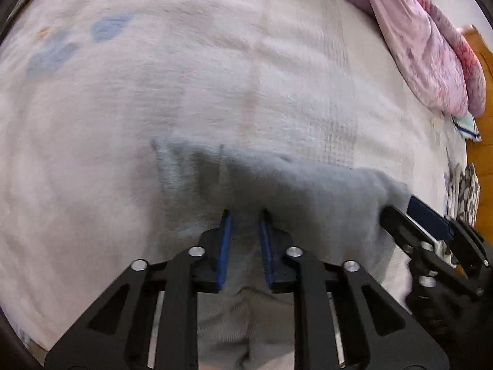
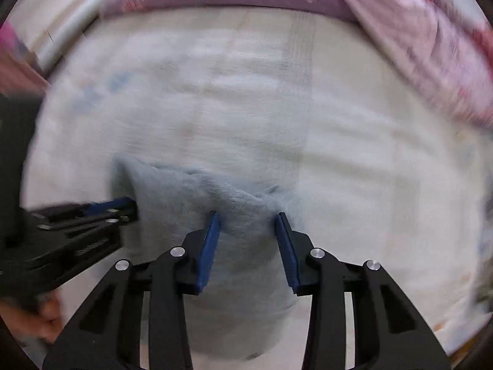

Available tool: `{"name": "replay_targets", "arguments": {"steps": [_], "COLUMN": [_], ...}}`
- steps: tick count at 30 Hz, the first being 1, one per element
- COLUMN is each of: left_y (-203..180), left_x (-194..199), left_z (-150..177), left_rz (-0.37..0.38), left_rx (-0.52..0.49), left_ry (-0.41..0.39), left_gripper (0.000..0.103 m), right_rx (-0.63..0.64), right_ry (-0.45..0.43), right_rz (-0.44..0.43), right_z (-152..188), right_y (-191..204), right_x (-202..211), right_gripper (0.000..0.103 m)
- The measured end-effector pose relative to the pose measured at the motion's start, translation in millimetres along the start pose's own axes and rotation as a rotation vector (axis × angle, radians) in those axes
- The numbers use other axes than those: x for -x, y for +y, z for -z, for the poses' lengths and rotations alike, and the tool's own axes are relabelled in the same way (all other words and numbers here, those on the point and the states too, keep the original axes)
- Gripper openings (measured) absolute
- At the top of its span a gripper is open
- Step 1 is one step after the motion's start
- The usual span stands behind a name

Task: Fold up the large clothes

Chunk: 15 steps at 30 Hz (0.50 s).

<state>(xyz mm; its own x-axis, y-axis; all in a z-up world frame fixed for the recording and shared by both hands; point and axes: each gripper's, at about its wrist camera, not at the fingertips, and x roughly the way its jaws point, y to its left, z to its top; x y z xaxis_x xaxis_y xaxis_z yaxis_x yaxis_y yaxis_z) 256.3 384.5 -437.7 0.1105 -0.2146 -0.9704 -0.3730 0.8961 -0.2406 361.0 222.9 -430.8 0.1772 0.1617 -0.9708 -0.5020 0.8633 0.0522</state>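
The grey garment (image 1: pixel 277 191) lies bunched on the bed (image 1: pixel 123 123), its fleecy bulk right under and just ahead of both sets of jaws, with a paler folded part trailing back beneath them. Left gripper (image 1: pixel 245 231) points steeply down at it: jaws parted only a little, cloth showing in the narrow gap, but the blue pads do not seem to be pressing on it, so I'd call that one free of the fabric. Right gripper (image 2: pixel 248 231) sits just beside, at the garment's other edge; its jaws stand moderately open, straddling a raised ridge of cloth without pinching it. In the left wrist view the right gripper's tips look tucked against the grey edge, though the blur makes contact hard to judge. Beyond the jaws, a purple and pink quilt (image 2: pixel 416 46) is heaped along the far side of the bed.

Now the risks, as I read them. With neither gripper clamped, the fold could slump open, since fleece this thick springs back. If the right jaws close on that ridge, they may catch only the top layer and drag it askew. The two grippers are close together, so a sideways sweep could knock one into the other. The pictures are smeared, so edges are easy to misjudge.
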Motion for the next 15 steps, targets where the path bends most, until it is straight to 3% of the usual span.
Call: {"name": "replay_targets", "arguments": {"steps": [4, 6, 8, 11, 13, 15], "left_y": [-31.1, -40.4, -37.5, -27.6, -23.3, -21.5], "left_x": [-19.1, -29.2, -28.0, 2.1, 17.9, 24.4], "left_z": [-25.9, -34.2, -35.5, -20.9, -5.5, 18.1], "left_rz": [-0.046, -0.094, -0.107, -0.149, -0.129, -0.107], "left_rx": [-0.070, -0.109, -0.105, -0.096, -0.084, -0.064], "left_ry": [0.032, 0.026, 0.034, 0.012, 0.003, 0.025], "left_gripper": [0.013, 0.014, 0.014, 0.015, 0.017, 0.017], "right_rx": [-0.115, -0.115, -0.094, -0.206, -0.258, -0.237], "right_ry": [0.027, 0.026, 0.032, 0.059, 0.063, 0.130], "right_rz": [0.017, 0.021, 0.017, -0.124, -0.240, -0.238], "right_z": [-11.3, -14.4, -19.9, -19.1, -6.0, 13.9], "right_y": [-40.3, -52.7, -50.1, -68.1, -80.4, -80.7], "right_x": [-32.7, -46.7, -48.2, -16.0, 13.4, 27.2], "right_gripper": [0.037, 0.043, 0.044, 0.038, 0.036, 0.036]}}
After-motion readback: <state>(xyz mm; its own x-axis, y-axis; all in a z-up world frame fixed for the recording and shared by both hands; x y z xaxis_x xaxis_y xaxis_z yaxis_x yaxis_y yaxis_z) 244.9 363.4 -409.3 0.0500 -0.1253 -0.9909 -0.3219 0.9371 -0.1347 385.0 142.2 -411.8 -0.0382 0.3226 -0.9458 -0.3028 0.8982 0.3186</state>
